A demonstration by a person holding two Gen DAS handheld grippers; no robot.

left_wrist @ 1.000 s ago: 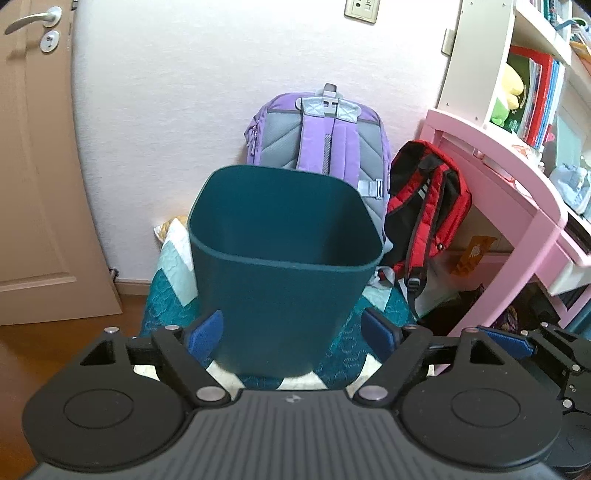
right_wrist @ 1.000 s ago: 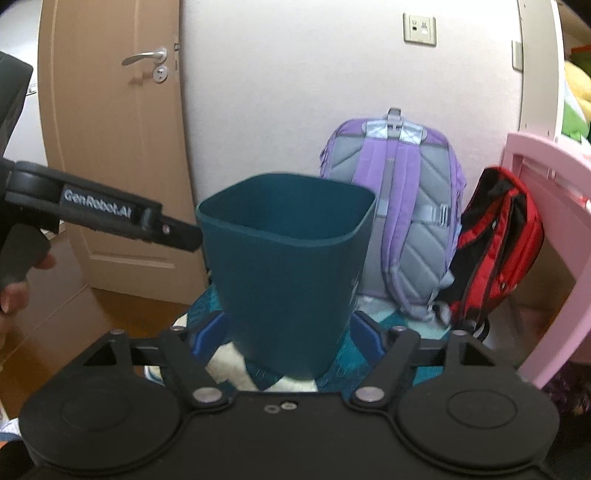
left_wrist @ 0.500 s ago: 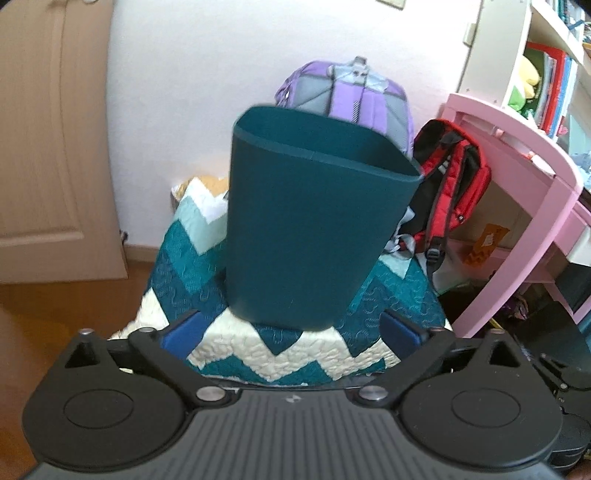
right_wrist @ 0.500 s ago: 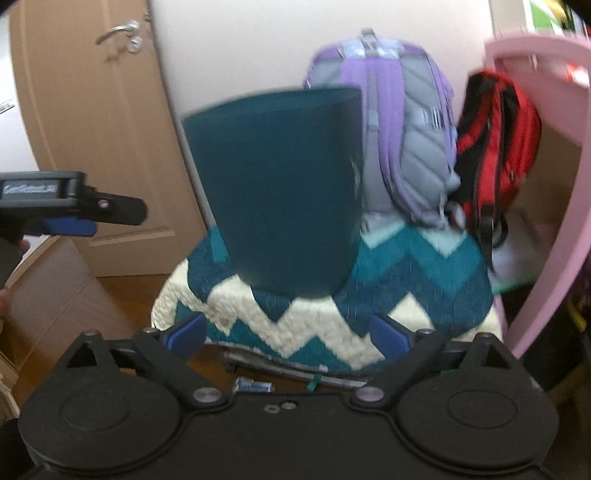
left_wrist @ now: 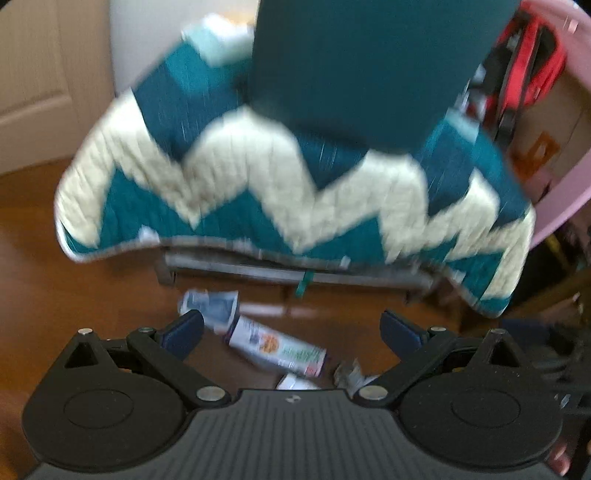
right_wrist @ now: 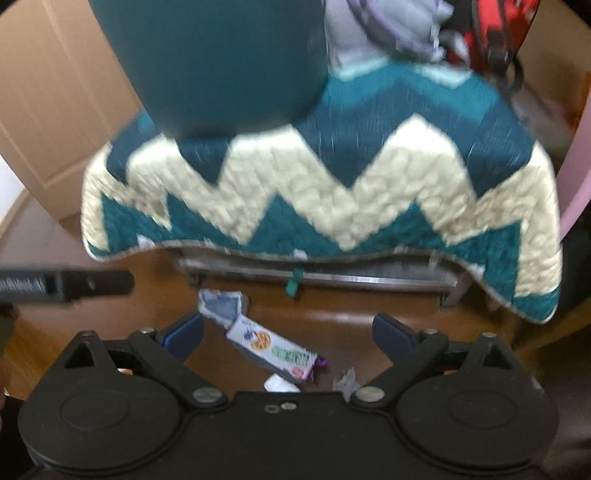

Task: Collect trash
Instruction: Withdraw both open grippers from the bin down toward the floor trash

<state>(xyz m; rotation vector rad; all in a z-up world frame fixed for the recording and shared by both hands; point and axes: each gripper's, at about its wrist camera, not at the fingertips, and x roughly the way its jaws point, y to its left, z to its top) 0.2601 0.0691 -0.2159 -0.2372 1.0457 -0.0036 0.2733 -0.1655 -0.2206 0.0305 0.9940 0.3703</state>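
A dark teal bin (left_wrist: 369,62) (right_wrist: 221,62) stands on a low stand draped with a teal and cream zigzag quilt (left_wrist: 258,184) (right_wrist: 332,192). On the wooden floor in front lie a flattened printed wrapper (left_wrist: 277,349) (right_wrist: 273,349), a torn blue-white paper (left_wrist: 212,304) (right_wrist: 221,304), a small white scrap (right_wrist: 280,384) and a crumpled grey scrap (left_wrist: 351,371) (right_wrist: 345,380). My left gripper (left_wrist: 291,332) is open and empty above the wrapper. My right gripper (right_wrist: 288,332) is open and empty above the same trash. The left gripper also shows in the right wrist view (right_wrist: 74,288).
A red backpack (left_wrist: 524,59) (right_wrist: 495,33) and a purple backpack (right_wrist: 388,29) lean behind the bin. A pink desk leg (left_wrist: 561,192) stands at the right. A wooden door (left_wrist: 40,74) is at the left.
Both cameras have tilted down from the bin to the floor. The trash under the quilt's edge has come into view. Both grippers remain open.
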